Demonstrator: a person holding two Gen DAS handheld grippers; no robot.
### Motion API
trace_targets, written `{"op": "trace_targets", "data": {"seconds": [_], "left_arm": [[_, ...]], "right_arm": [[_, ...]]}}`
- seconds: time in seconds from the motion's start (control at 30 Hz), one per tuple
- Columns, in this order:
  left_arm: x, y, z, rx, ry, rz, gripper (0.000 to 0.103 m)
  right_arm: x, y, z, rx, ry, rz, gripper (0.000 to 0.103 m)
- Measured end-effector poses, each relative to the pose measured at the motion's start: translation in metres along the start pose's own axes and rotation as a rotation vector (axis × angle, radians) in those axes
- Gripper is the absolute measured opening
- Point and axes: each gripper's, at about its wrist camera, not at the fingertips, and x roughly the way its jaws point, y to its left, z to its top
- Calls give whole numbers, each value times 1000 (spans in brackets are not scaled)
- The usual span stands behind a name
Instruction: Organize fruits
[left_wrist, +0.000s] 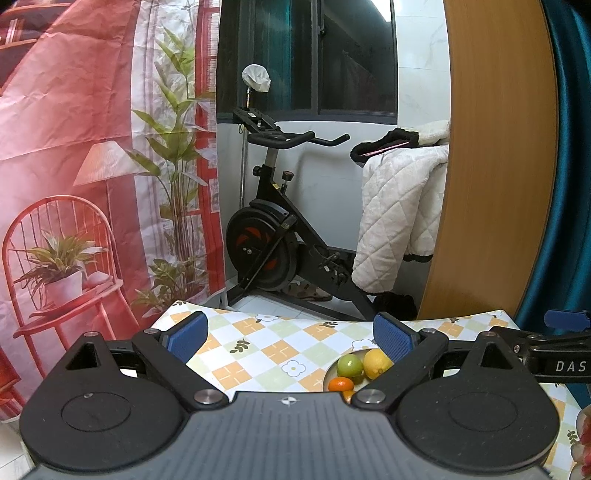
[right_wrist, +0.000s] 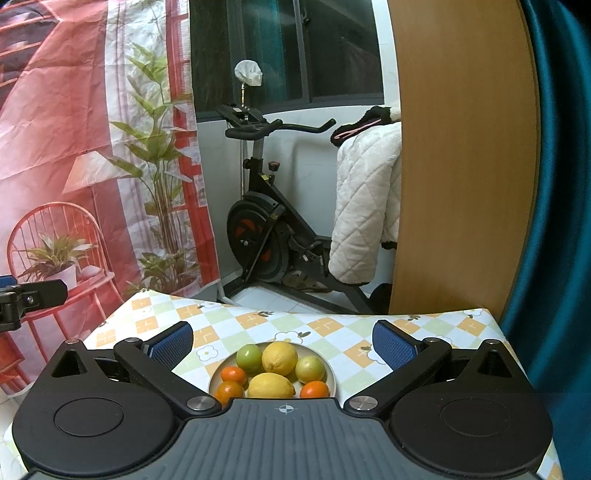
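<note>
Hovering wide open and empty: left gripper (left_wrist: 290, 341), right gripper (right_wrist: 282, 345). Piled on plate (right_wrist: 330, 373) atop checked tablecloth (right_wrist: 332, 328): lemons (right_wrist: 279, 357), limes, tangerines (untouched, seemingly). Next, probably: lowering, straddling one fruit.

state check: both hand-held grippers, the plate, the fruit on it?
left hand-held gripper: open, holding nothing, above the table.
right hand-held gripper: open, holding nothing, over the plate.
plate: flat on the checkered tablecloth, holding fruit.
lemons: two, on the plate, touching.
green fruits: two, on the plate, either side of the far lemon.
oranges: three, at the plate's near edge, partly hidden.
</note>
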Motion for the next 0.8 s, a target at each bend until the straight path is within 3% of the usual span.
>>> {"op": "trace_targets", "data": {"seconds": [0.8], "left_arm": [[2, 1, -2, -11, 6, -11, 98]], "right_arm": [[2, 5, -2, -3, 4, 0, 103]]}}
